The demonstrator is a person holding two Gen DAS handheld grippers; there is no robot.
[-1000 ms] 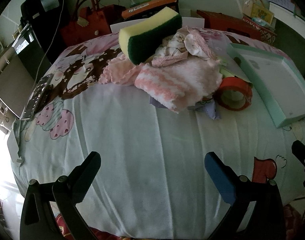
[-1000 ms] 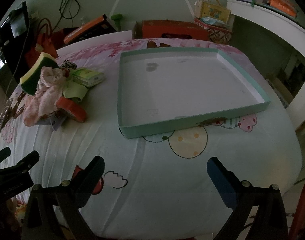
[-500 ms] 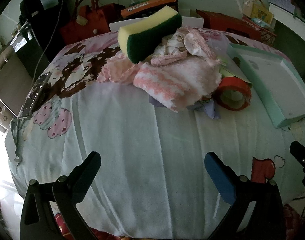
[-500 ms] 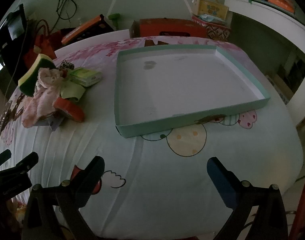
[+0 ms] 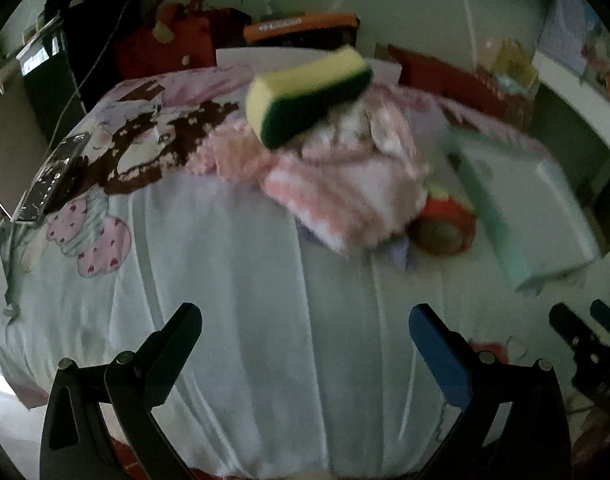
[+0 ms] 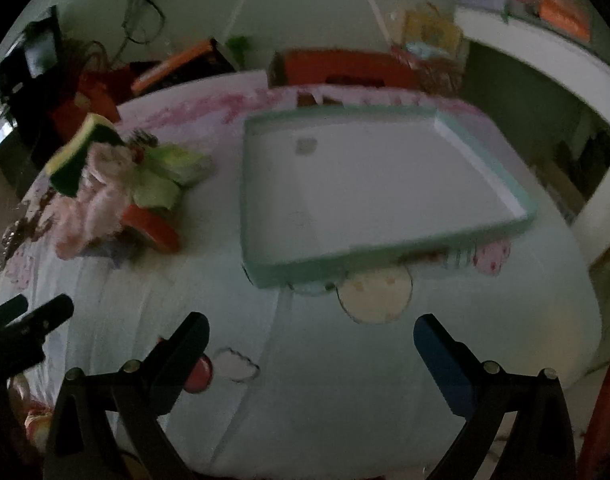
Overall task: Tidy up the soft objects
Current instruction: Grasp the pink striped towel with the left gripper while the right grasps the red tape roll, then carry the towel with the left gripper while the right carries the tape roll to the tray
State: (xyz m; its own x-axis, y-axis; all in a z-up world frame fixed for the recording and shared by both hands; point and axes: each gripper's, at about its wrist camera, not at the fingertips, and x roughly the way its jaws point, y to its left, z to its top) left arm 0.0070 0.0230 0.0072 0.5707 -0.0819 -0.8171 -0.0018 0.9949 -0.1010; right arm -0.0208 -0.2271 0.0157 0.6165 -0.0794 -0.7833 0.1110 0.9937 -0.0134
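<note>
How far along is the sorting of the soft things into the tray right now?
Nothing looks done yet: the green tray has nothing in it. Nothing is in hand either; the left gripper and the right gripper are both open over bare sheet. All of it is left: the sponge sits on the pink cloths in the pile beside the tray, next to the red tape roll.

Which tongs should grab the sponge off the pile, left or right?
Left, probably. The left tongs are open and face the sponge atop the pink cloths. The right tongs, also open, face the tray, with the pile off to their side.
</note>
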